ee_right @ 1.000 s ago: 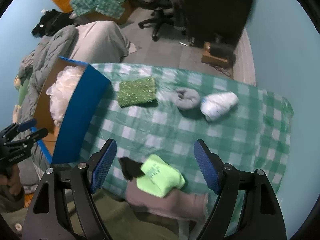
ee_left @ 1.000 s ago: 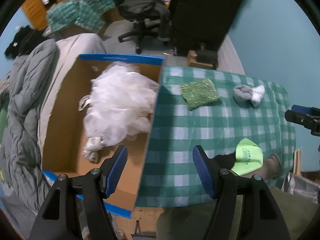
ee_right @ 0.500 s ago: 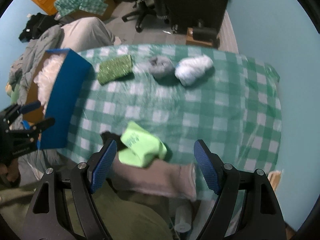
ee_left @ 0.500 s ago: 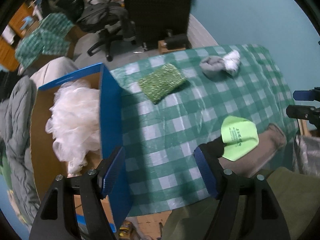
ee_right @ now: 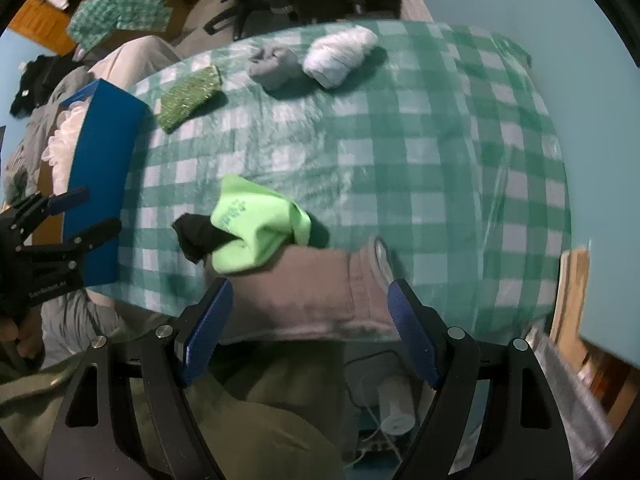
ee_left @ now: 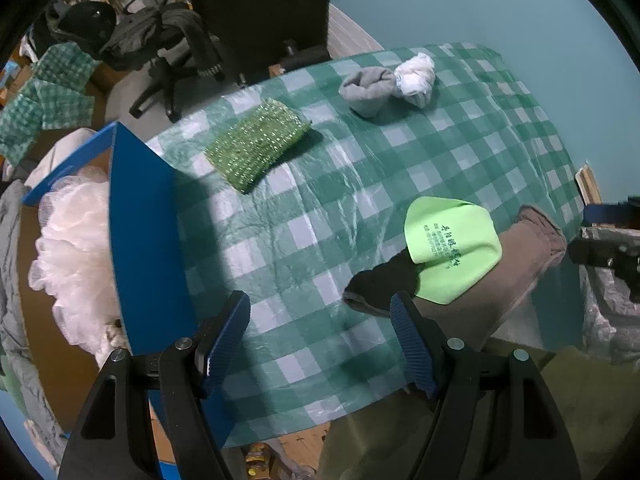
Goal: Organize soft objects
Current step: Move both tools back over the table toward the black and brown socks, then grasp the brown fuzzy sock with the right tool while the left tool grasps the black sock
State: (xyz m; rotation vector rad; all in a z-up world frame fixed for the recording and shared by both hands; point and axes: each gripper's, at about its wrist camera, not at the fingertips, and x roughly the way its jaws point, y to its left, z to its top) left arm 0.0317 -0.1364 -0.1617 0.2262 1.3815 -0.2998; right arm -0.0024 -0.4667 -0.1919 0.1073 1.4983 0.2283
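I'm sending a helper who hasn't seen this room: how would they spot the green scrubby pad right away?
Find the checked tablecloth beside the blue box. At the cloth's far end, the pad is the item nearest the box. It is flat, rectangular and glittery green, unlike the rolled grey sock and white bundle further along.

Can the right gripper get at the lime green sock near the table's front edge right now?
Probably yes. The right gripper is open and holds nothing, and the lime green sock lies just ahead, on top of the brownish-grey sock, uncovered.
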